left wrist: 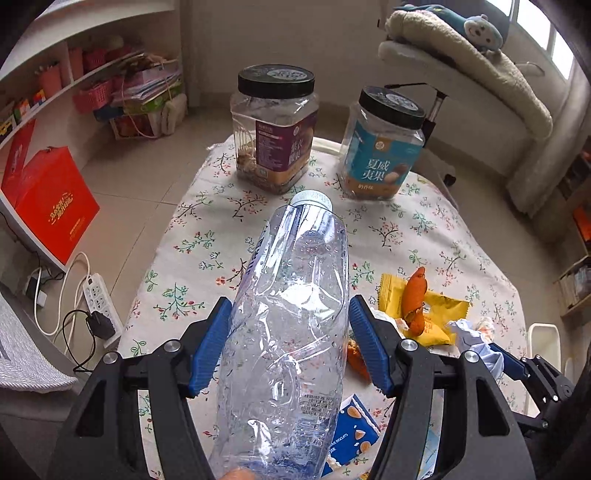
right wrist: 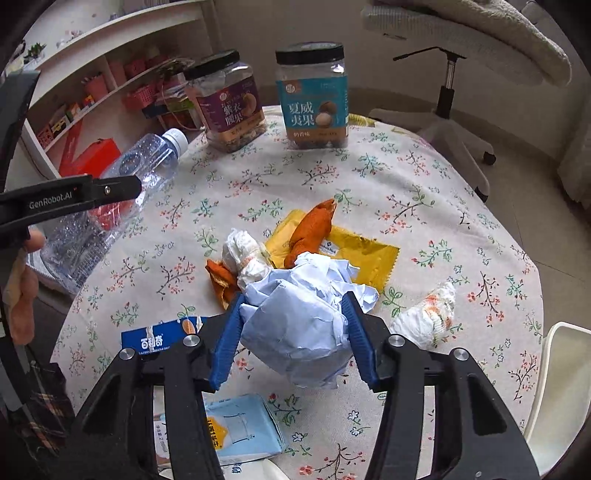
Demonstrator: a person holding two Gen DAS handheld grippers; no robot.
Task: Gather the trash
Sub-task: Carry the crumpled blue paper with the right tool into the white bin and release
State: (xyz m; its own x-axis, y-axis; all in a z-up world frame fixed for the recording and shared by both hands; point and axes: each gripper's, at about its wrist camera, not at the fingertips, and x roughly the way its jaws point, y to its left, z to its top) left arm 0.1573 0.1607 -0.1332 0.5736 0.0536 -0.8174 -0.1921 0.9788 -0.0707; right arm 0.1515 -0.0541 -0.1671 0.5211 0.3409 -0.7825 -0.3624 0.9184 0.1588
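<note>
The round surface (right wrist: 424, 177) wears a soft flowery cloth. Above it, the left hand-held gripper (left wrist: 290, 347) squeezes a clear, crinkly plastic bottle (left wrist: 291, 314), cap pointing away. The right hand-held gripper (right wrist: 295, 332) pinches a crumpled paper ball (right wrist: 299, 317).

round table (right wrist: 424, 177) under floral cloth; pale tiled floor (left wrist: 122, 177); white shelving (right wrist: 122, 33) with pink baskets; white swivel chair (right wrist: 448, 125), fleece-draped; bright window (left wrist: 554, 40); power strip (left wrist: 98, 295) on floor.
</note>
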